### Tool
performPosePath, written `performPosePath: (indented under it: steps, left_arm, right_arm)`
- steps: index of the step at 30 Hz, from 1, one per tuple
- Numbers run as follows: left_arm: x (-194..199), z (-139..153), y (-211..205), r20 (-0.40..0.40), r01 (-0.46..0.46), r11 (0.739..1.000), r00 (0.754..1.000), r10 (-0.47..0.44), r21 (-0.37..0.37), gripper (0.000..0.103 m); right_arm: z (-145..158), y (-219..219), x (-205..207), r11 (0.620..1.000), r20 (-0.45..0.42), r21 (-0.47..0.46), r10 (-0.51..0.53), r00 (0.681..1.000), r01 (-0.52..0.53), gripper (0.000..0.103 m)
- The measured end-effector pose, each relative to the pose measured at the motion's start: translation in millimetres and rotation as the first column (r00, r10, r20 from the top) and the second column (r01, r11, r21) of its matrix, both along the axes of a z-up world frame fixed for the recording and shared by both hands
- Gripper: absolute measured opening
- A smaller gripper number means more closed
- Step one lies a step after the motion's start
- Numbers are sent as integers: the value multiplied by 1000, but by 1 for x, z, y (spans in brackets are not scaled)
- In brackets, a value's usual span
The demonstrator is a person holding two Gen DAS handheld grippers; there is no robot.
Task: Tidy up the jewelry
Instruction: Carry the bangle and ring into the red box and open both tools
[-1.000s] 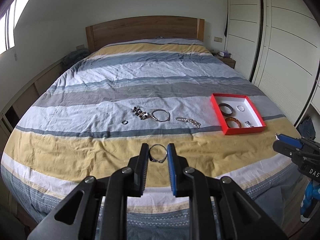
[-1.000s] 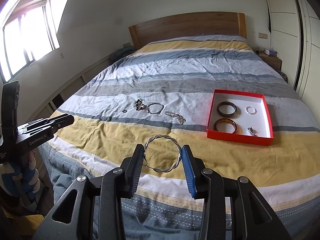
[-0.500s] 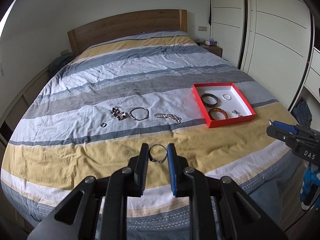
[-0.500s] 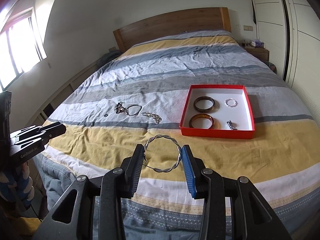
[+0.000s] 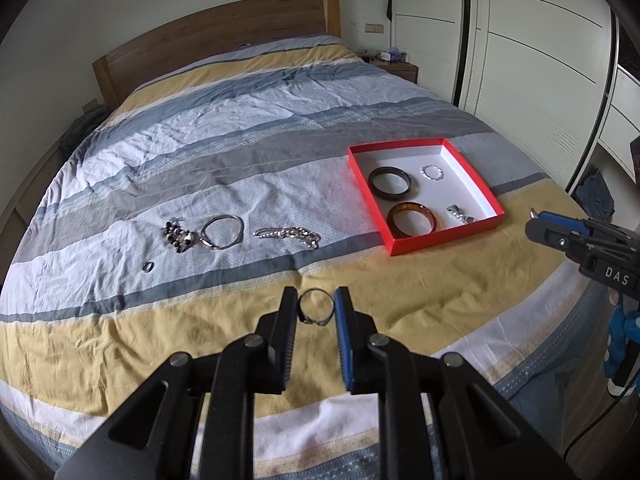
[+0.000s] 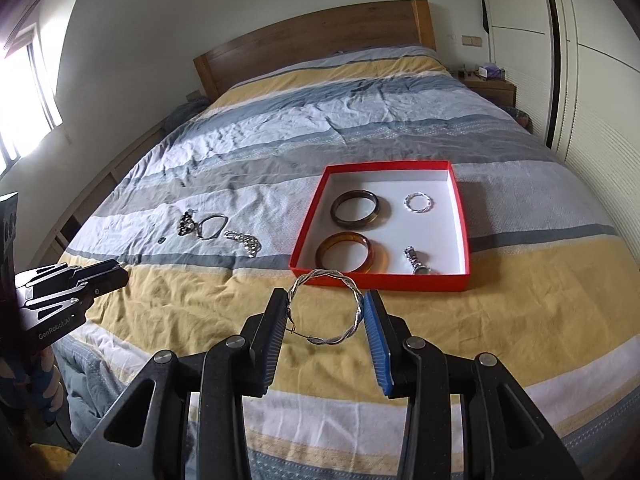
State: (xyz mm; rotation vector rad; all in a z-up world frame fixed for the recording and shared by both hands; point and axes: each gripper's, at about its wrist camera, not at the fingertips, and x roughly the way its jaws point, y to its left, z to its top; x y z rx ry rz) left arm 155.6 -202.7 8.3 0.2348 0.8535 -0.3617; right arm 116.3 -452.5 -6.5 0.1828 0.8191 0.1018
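The left gripper (image 5: 316, 312) squeezes a small thin ring (image 5: 316, 313), and the right gripper (image 6: 326, 314) squeezes a twisted silver bangle (image 6: 328, 307). Both are held above the striped bed cover (image 6: 200, 292), near the red box (image 6: 380, 282).

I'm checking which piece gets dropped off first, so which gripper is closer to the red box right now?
Right. The right gripper, holding a twisted bangle, hangs just short of the red box. The left gripper, holding a ring, is farther back toward the loose jewelry.
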Motion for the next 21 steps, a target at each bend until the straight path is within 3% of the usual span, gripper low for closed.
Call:
performPosePath:
  steps: [12, 21]
  left_arm:
    - [115, -55, -128, -55, 149, 989, 987, -149, -9, 17]
    - [173, -109, -175, -122, 124, 992, 985, -124, -10, 17]
  right_arm:
    - [-55, -58, 114, 997, -99, -72, -26, 995, 19, 39]
    - [-108, -79, 159, 992, -190, -125, 3, 982, -28, 39]
